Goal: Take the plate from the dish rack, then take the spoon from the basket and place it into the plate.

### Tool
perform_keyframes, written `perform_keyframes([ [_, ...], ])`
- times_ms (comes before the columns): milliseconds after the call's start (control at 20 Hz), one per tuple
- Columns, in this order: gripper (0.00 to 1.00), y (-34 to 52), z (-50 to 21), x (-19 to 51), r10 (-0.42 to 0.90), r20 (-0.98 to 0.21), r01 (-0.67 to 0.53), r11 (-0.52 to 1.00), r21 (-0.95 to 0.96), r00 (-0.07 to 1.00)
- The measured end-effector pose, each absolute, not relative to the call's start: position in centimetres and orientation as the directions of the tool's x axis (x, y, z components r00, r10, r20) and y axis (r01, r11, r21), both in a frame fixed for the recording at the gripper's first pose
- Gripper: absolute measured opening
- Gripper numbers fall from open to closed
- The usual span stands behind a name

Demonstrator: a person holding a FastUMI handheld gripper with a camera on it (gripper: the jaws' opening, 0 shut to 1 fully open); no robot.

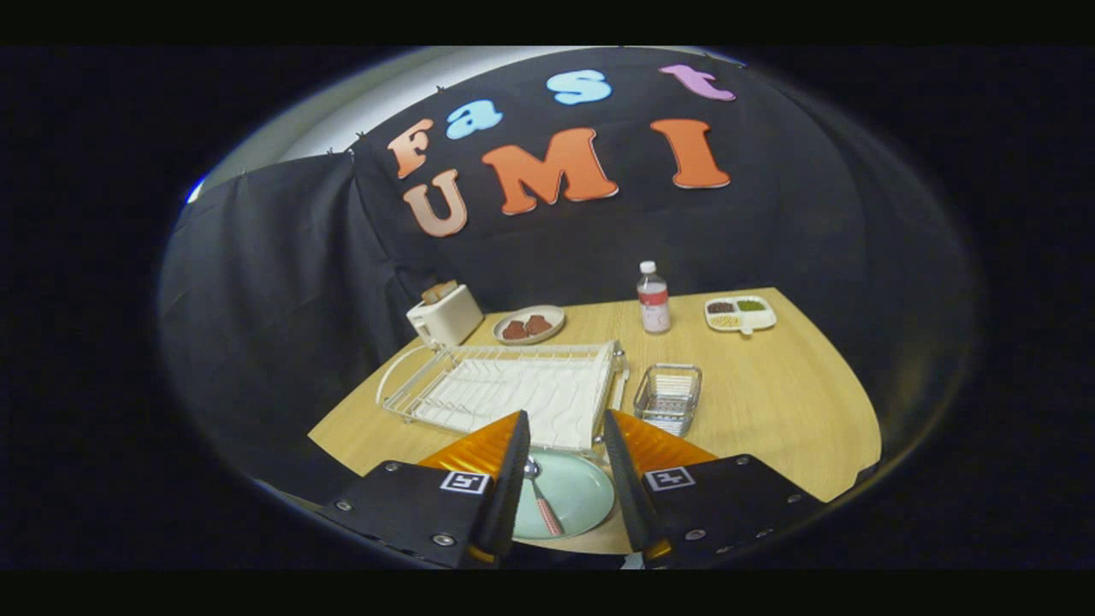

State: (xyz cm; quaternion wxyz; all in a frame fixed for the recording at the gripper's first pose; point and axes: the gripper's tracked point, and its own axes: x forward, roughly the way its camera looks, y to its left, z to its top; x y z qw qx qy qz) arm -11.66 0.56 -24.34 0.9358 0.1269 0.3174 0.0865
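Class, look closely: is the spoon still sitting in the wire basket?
No, the spoon lies on the plate between the open tool's fingers, while the basket stands beyond them.

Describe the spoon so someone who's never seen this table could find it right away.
Start at the white dish rack on the wooden table; just in front of it lies a pale green plate, between the open gripper's fingers. The spoon lies on that plate, the only utensil here, with a metal bowl and a pinkish patterned handle.
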Motion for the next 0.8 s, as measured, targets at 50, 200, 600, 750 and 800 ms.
perform_keyframes([
  [50,0.53,0.0,-22.8,-10.9,0.226,-0.542,-0.079,0.957,0.28,0.81],
  [200,0.68,-1.8,-18.5,-8.8,0.164,-0.455,-0.066,0.972,0.224,0.875],
  [600,0.93,-5.0,-10.1,-5.8,0.058,-0.264,-0.018,0.988,0.154,0.963],
  [750,0.95,-5.7,-7.9,-5.3,0.027,-0.216,-0.002,0.993,0.114,0.976],
  [800,0.95,-5.9,-7.0,-5.1,0.014,-0.194,0.007,0.994,0.106,0.981],
])
